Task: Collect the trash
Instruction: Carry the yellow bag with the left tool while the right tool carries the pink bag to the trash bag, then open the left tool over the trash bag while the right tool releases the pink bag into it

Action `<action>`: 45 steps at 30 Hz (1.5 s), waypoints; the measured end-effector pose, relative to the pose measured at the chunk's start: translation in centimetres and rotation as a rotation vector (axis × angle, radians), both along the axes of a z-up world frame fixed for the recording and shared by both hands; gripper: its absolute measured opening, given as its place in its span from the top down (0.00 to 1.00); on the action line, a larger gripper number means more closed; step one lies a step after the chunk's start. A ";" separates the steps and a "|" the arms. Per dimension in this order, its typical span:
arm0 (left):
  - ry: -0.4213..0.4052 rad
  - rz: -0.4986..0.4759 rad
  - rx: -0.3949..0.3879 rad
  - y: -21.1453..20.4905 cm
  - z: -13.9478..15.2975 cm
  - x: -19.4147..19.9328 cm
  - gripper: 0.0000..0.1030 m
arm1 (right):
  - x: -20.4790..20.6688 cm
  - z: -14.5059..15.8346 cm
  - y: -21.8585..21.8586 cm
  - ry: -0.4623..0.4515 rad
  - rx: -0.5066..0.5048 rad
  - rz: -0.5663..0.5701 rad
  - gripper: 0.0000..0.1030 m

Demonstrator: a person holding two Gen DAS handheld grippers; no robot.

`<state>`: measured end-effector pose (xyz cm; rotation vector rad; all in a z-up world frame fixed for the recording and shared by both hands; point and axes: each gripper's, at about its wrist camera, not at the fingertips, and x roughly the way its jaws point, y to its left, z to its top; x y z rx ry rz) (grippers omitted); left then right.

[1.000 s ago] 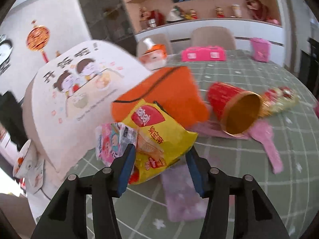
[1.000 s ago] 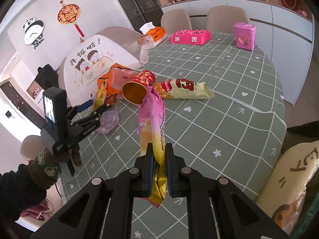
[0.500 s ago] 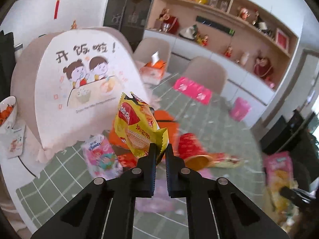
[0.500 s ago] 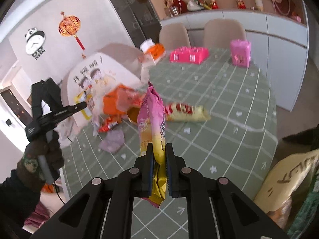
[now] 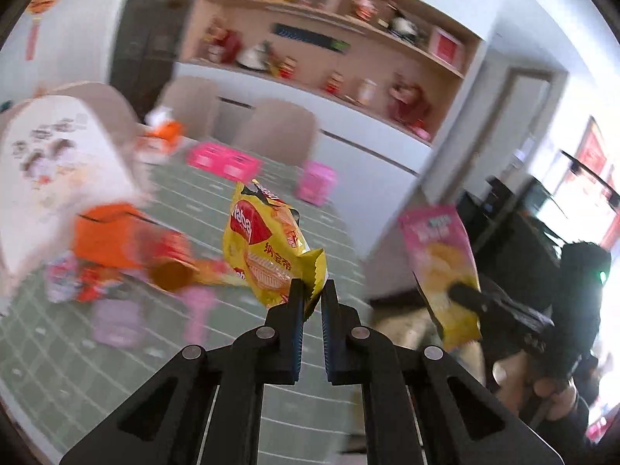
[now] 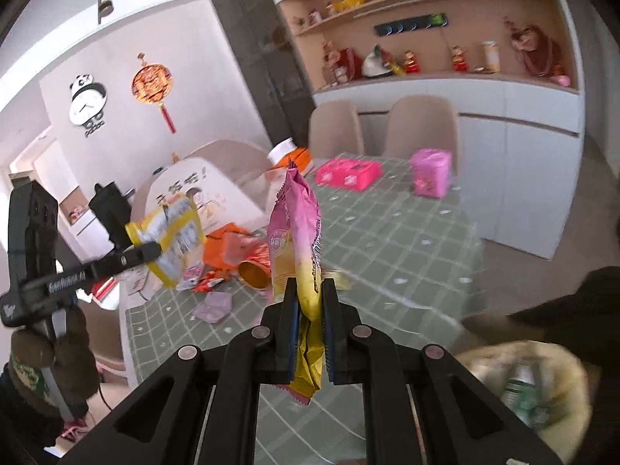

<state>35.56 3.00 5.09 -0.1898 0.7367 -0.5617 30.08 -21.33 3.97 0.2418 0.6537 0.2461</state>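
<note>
The left hand-held gripper [image 5: 310, 290] is pinching a yellow wrapper [image 5: 267, 248] and the right hand-held gripper [image 6: 310, 290] a pink packet [image 6: 296, 248]; beyond them more litter [image 6: 232, 267], seemingly blurred wrappers, is lying on the bench [image 6: 387, 240].

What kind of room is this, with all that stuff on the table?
Most likely a home dining room. A table under a green checked cloth has padded chairs drawn up to it, wall shelves hold ornaments, and a panda clock hangs on the wall.
</note>
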 end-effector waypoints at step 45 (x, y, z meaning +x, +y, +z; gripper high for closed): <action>0.305 -0.139 -0.050 -12.5 -7.9 -4.0 0.59 | -2.9 -17.7 -10.0 0.489 -0.123 -0.109 0.89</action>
